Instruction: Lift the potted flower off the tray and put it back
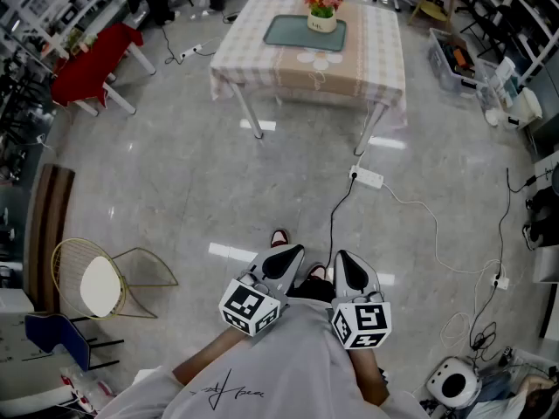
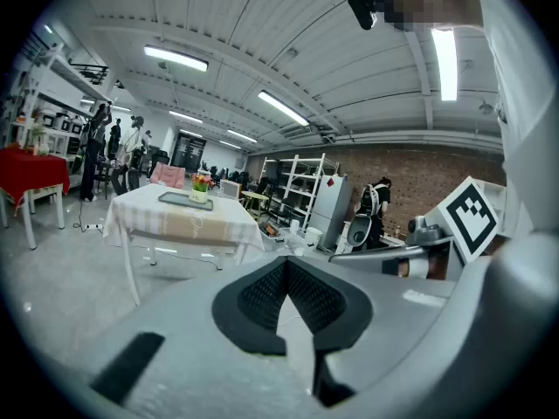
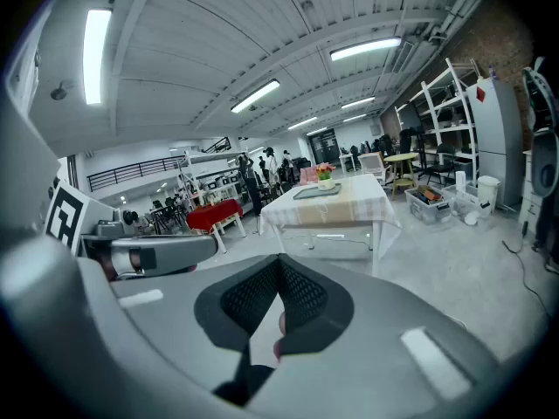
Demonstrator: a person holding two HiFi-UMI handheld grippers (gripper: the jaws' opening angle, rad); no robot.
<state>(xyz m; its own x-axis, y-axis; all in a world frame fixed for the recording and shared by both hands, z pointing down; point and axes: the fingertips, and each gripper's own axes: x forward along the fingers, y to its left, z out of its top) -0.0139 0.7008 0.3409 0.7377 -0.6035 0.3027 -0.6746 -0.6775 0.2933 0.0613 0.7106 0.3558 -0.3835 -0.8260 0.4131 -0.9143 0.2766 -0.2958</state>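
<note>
- While standing well back from the table (image 1: 376,68), holds the left gripper (image 1: 288,253) and the right gripper (image 1: 343,258) low before the chest, side by side and just apart, both tilted somewhat toward the floor
- Has the left gripper's jaws pressed together, nothing pinched between them
- Has the right gripper's jaws pressed together too, equally bare
- Sees the potted flower (image 1: 322,11) upright on the green tray (image 1: 284,31), at that tray's right end in the head view, well apart from both grippers
- Finds the tray flat on the checked cloth, toward the table's far side
- Notes a white power strip (image 1: 368,178) on the floor between table and grippers, a red-covered table (image 1: 87,64) at left, a wire chair (image 1: 92,278) nearer left
</note>
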